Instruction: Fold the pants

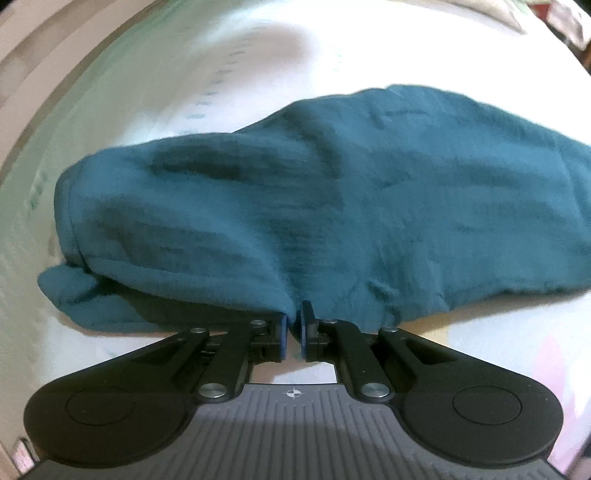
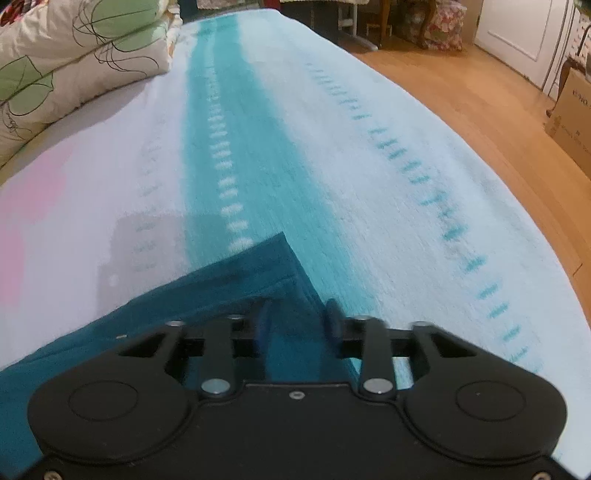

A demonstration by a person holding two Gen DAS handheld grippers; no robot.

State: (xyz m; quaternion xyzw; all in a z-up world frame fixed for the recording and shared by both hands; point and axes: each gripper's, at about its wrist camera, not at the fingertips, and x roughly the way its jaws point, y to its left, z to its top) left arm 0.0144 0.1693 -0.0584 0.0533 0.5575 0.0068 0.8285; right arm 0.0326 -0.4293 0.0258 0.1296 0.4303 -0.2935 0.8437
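Observation:
The teal pants (image 1: 314, 206) lie bunched in a wide heap across the white and turquoise striped bed cover (image 1: 166, 74). At their near edge my left gripper (image 1: 293, 321) is shut on a pinch of the cloth, its blue pads almost touching. In the right wrist view one corner of the pants (image 2: 207, 295) lies flat on the cover (image 2: 369, 184). My right gripper (image 2: 297, 319) points down over that corner's right-hand edge. Its blurred fingers (image 2: 264, 325) stand apart on either side of the cloth without pressing it.
A folded quilt with green leaf print (image 2: 74, 55) lies on the bed at the far left. The bed's right edge drops to a wooden floor (image 2: 480, 96). A cardboard box (image 2: 572, 118) and a white door (image 2: 517, 26) stand beyond it.

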